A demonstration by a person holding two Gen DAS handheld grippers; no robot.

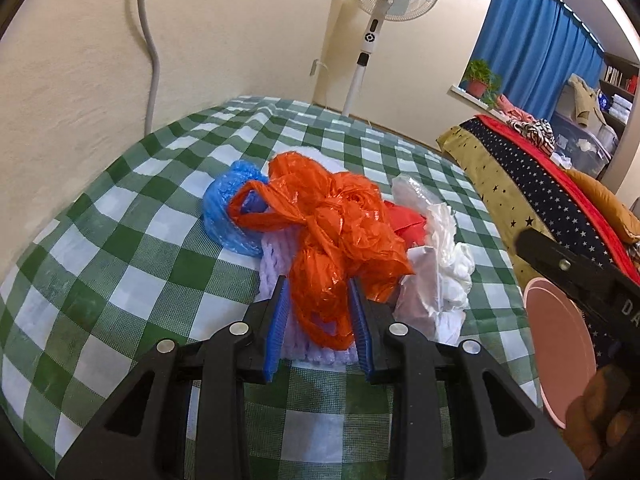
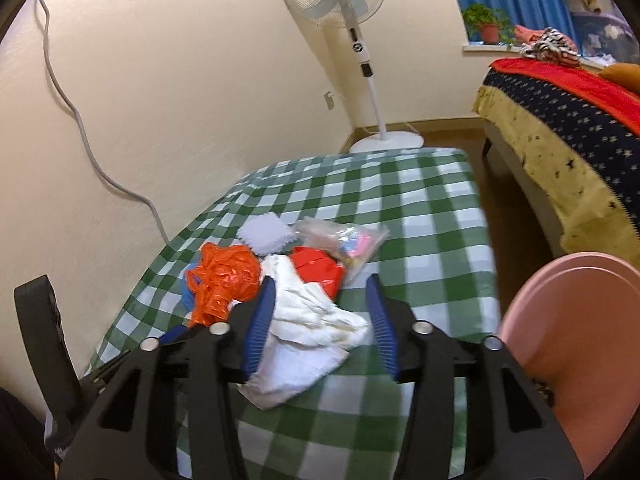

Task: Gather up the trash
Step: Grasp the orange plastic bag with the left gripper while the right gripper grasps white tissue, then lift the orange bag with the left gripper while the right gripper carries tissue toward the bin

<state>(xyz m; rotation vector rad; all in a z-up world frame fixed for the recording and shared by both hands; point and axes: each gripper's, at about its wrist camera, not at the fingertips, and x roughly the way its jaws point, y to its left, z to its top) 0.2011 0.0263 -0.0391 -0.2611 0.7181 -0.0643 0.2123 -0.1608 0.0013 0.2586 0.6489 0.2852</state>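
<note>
The left hand-held gripper (image 1: 320, 304) sits low over the tabletop (image 1: 120, 280) with its blue pads either side of the crumpled orange plastic bag (image 1: 332, 220). The jaws look part-closed around the bag's lower folds, though whether they actually pinch it I cannot tell. The right hand-held gripper (image 2: 322, 316) is spread wide, angled down over the white paper wad (image 2: 316, 320), not touching it. This looks like the grasping step on the first piece of trash: the left jaws need to press firmly onto the slippery film, then lift clear of the lilac knitted piece (image 1: 276, 264) beneath. The pink bin (image 2: 576, 344), the likely destination, stands just beside the tabletop's right edge.
</note>
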